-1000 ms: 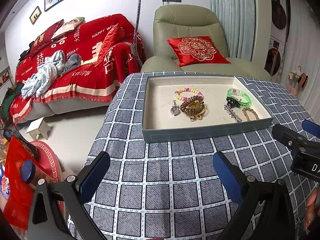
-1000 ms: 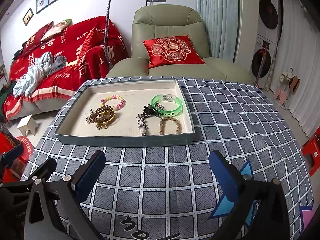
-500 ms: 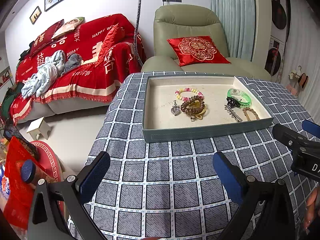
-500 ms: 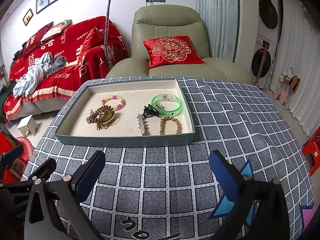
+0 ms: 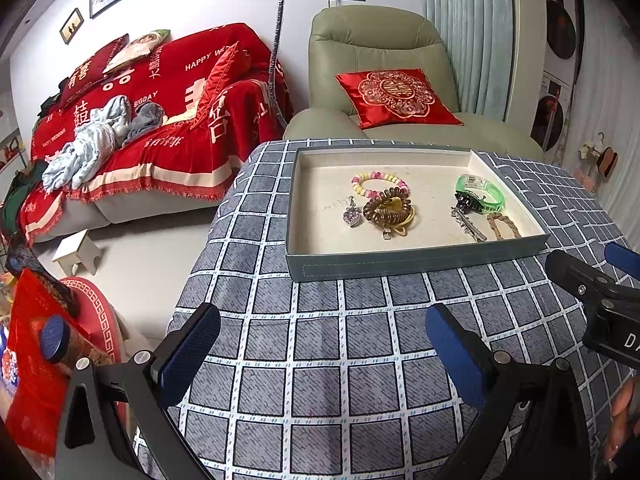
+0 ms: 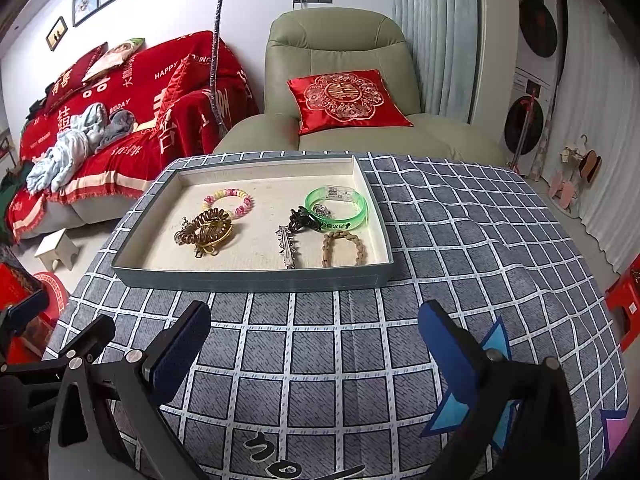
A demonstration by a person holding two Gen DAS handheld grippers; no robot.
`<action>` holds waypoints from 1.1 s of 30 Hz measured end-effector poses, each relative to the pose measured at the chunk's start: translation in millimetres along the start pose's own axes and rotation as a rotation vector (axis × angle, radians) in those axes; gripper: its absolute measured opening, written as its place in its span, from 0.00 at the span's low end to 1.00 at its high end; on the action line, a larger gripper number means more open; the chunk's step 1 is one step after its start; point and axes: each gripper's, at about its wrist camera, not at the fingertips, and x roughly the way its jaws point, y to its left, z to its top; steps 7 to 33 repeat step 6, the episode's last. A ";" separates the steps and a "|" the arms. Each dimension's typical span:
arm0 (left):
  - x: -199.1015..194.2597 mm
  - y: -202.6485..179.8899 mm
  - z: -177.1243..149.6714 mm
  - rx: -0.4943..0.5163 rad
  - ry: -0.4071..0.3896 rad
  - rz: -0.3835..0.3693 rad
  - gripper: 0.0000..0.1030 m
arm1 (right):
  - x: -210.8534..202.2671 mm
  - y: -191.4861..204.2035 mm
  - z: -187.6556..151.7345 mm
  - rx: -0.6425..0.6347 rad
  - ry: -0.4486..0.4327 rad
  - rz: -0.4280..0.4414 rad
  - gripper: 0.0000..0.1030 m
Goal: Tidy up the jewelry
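Jewelry lies loose in the tray (image 6: 256, 280), which sits on the checked counter (image 6: 460, 248) ahead of both of my tools. I note two groupings on the tray floor. To my left: a pink-and-yellow bead bracelet (image 6: 229, 200), a brown coil hair tie (image 6: 206, 230) overlapping a yellow one, and a heart pendant (image 5: 353, 216) just beside them. To my right: a green bangle (image 6: 337, 207), a black claw clip (image 6: 302, 219) touching it, a silver hair clip (image 6: 288, 247) and a brown braided bracelet (image 6: 344, 248). I judge everything is already collected in the tray, with no piece left on the cloth.

My left tongs (image 5: 322, 356) stand wide apart, holding nothing, above bare cloth short of the tray. My right tongs (image 6: 316, 354) are likewise spread wide and empty, well apart from the tray wall.
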 end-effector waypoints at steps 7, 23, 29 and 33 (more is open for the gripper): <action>-2.8 -1.1 1.0 0.010 -0.019 -0.009 1.00 | 1.2 1.5 -1.4 0.000 0.003 0.001 1.00; -2.8 -1.1 1.0 0.010 -0.019 -0.009 1.00 | 1.2 1.5 -1.4 0.000 0.003 0.001 1.00; -2.8 -1.1 1.0 0.010 -0.019 -0.009 1.00 | 1.2 1.5 -1.4 0.000 0.003 0.001 1.00; -2.8 -1.1 1.0 0.010 -0.019 -0.009 1.00 | 1.2 1.5 -1.4 0.000 0.003 0.001 1.00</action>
